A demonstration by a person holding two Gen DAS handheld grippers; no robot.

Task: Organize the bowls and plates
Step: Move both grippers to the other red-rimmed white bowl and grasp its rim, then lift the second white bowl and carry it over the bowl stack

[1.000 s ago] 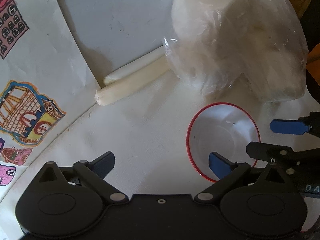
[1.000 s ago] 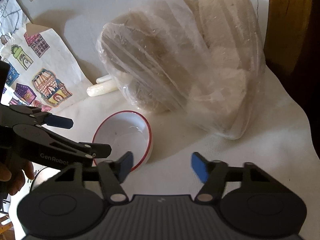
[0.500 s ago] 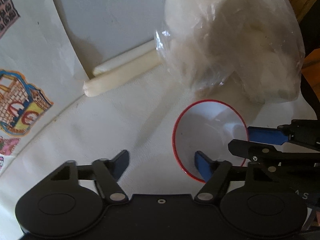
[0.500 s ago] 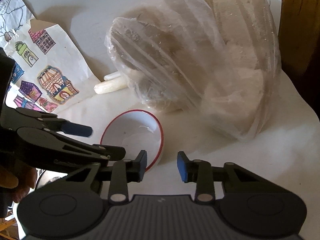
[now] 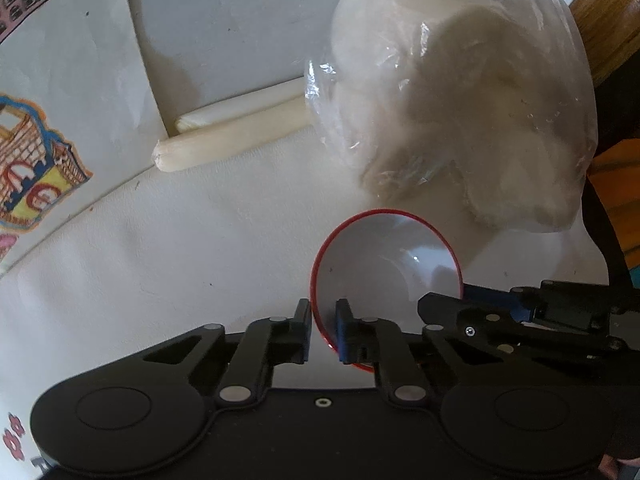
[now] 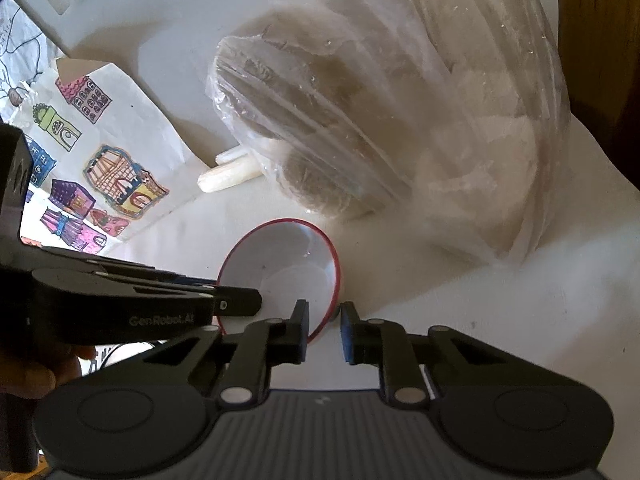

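Observation:
A white bowl with a red rim (image 5: pixel 386 264) sits on the white cloth, just in front of a clear plastic bag. My left gripper (image 5: pixel 323 330) is shut on the bowl's near left rim, one finger outside and one inside. My right gripper (image 6: pixel 324 330) is shut on the bowl's right rim (image 6: pixel 280 268), one finger inside and one outside. Each gripper shows in the other's view: the right one (image 5: pixel 520 316) at the bowl's right side, the left one (image 6: pixel 132 304) at its left.
A clear plastic bag of pale lumps (image 5: pixel 452 112) stands behind the bowl. Two white candles (image 5: pixel 228 140) lie against the wall to its left. Paper sheets with coloured house drawings (image 6: pixel 104 184) lie at the left. A wooden edge (image 5: pixel 608 12) is at far right.
Both grippers have closed from wide open onto the bowl's rim, the left on its left side and the right on its right side. The bowl has shifted slightly towards centre.

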